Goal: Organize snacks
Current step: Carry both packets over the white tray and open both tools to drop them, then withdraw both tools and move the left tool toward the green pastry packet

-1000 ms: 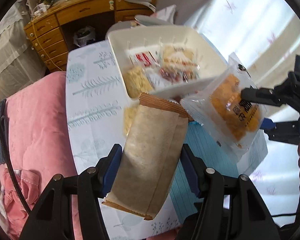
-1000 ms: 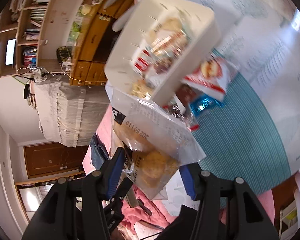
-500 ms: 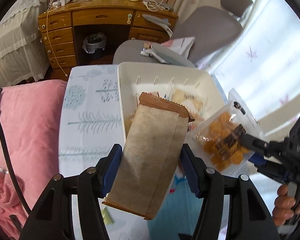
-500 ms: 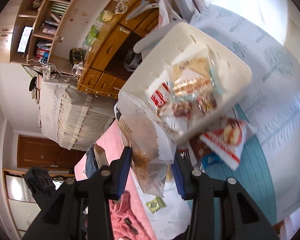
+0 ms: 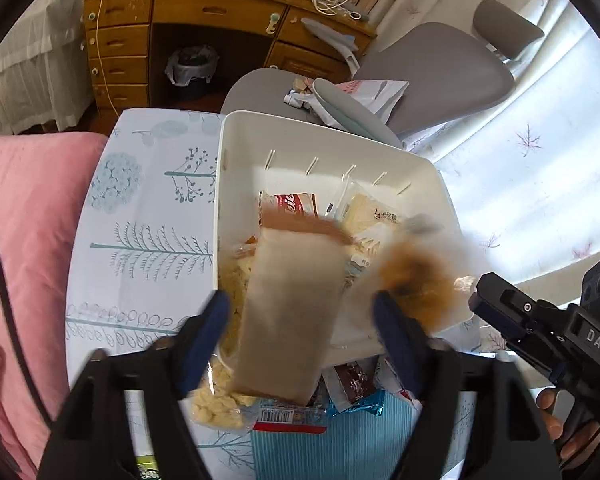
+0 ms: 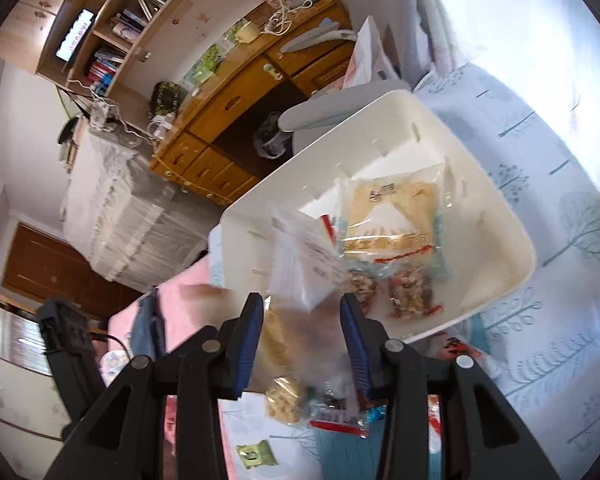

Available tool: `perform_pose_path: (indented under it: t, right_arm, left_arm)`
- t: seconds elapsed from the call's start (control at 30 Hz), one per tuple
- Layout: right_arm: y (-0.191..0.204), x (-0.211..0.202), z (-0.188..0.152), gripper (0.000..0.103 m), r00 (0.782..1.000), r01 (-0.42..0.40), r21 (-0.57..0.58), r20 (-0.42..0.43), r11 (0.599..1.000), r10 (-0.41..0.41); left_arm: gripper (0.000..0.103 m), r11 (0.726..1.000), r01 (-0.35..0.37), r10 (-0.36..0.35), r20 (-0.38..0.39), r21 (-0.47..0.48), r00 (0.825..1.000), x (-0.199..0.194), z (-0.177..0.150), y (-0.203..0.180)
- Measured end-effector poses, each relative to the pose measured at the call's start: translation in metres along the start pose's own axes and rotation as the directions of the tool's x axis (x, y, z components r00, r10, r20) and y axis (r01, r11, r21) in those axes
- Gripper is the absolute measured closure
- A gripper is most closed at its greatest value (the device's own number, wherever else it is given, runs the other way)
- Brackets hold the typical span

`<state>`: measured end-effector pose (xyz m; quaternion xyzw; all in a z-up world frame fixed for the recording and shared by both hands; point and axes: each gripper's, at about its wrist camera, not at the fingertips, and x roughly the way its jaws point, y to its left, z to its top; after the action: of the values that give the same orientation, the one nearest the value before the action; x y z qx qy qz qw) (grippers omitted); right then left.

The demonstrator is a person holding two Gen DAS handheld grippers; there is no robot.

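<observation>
A white bin [image 5: 228,200] [image 6: 500,220] on the tree-print tablecloth holds several snack packets, among them a red-labelled one [image 5: 296,204] and a pale cracker pack [image 6: 388,224]. My left gripper [image 5: 300,304] hovers over the bin's near edge with its jaws opening. A blurred brown paper packet [image 5: 292,320] hangs between the pads with a gap on each side. My right gripper [image 6: 300,300] is opening too, and a blurred clear bag of orange snacks [image 5: 416,276] [image 6: 304,264] slips down between its pads. The right gripper [image 5: 488,320] also shows at the right of the left wrist view.
Loose packets lie in front of the bin: yellow puffs [image 5: 216,404], a chocolate pack [image 5: 352,380] and a small green packet [image 6: 256,456], on or near a blue striped mat [image 5: 340,452]. A pink blanket [image 5: 28,240] lies left. A grey chair [image 5: 440,72] and wooden desk [image 5: 188,12] stand behind.
Both grippers have moved in over the bin. The left jaws have spread off the brown packet, which now blurs downward. The clear bag has loosened in the right jaws.
</observation>
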<state>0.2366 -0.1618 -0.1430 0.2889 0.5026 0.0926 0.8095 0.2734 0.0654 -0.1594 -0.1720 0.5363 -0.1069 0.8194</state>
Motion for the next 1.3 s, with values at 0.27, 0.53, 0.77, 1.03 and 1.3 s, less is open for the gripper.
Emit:
perform_pose_path:
  t: [0.27, 0.53, 0.77, 1.03, 1.3]
  right_arm:
    - [0.004, -0.002, -0.006, 0.032, 1.000, 0.009, -0.017, -0.004, 1.000, -0.009]
    - [0.006, -0.023, -0.027, 0.032, 1.000, 0.023, -0.025, -0.002, 0.999, -0.023]
    - [0.016, -0.056, -0.060, 0.032, 0.999, 0.034, -0.050, 0.033, 0.998, -0.033]
    - [0.020, -0.090, -0.112, 0.032, 0.990, 0.110, -0.076, 0.095, 0.991, -0.102]
    - [0.024, -0.105, -0.161, 0.032, 0.970, 0.213, -0.169, 0.157, 0.962, -0.187]
  left_arm:
    - [0.020, 1.000, -0.015, 0.014, -0.008, -0.014, 1.000, -0.003, -0.005, -0.002]
    - [0.020, 0.999, -0.005, 0.005, -0.014, -0.032, 1.000, -0.030, -0.024, -0.005]
    - [0.020, 1.000, -0.019, 0.019, -0.001, -0.020, 1.000, -0.066, -0.057, -0.008]
    - [0.020, 0.999, -0.041, 0.041, 0.013, 0.007, 0.999, -0.105, -0.106, -0.003]
    - [0.020, 0.996, -0.089, 0.089, 0.016, 0.000, 0.996, -0.127, -0.149, 0.019]
